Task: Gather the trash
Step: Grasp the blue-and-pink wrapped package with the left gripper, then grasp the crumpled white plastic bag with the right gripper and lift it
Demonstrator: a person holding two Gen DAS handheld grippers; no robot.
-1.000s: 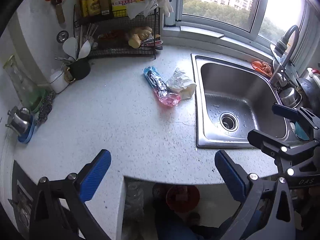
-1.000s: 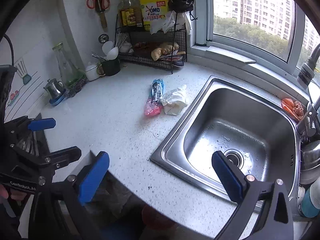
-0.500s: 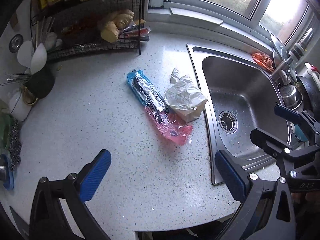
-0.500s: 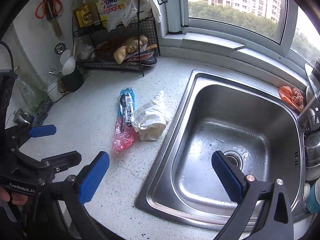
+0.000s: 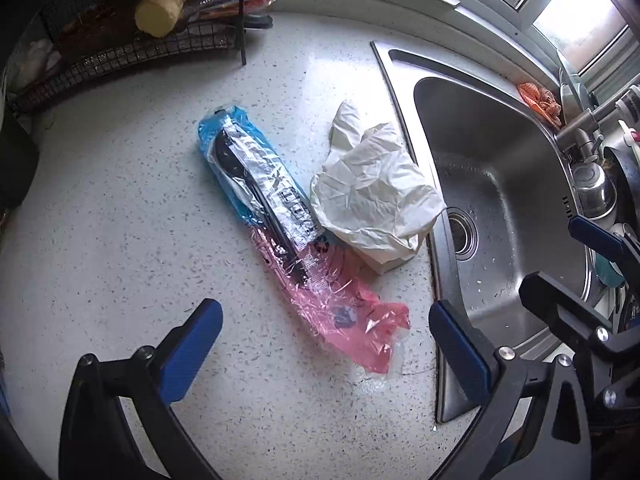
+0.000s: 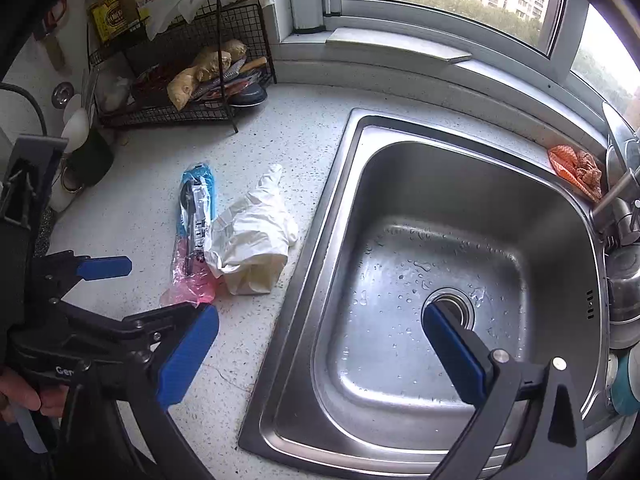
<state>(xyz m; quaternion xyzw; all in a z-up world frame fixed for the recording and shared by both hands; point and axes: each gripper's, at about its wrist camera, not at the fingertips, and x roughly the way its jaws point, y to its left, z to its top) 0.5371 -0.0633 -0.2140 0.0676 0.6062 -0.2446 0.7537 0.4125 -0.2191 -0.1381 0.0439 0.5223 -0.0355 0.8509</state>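
Jaws of both grippers, left gripper (image 5: 320,344) and right gripper (image 6: 320,344), are gaping empty; wrapper (image 5: 280,216) and bag (image 5: 372,196) are lying mid-frame on the surface (image 5: 120,220).

Both grippers gape wide and empty: left gripper (image 5: 326,346) low in frame, right gripper (image 6: 320,350) likewise.

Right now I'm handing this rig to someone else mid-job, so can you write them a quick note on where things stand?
Left gripper: open, empty, hovering over the pink end of the plastic wrapper.
Right gripper: open, empty, over the sink edge.
Trash: the blue and pink wrapper and the crumpled white paper lie touching each other on the counter, just left of the sink.
Done: nothing picked up yet.
Left: grab both pieces, probably the wrapper first, and bin them. No bin shows in either view.
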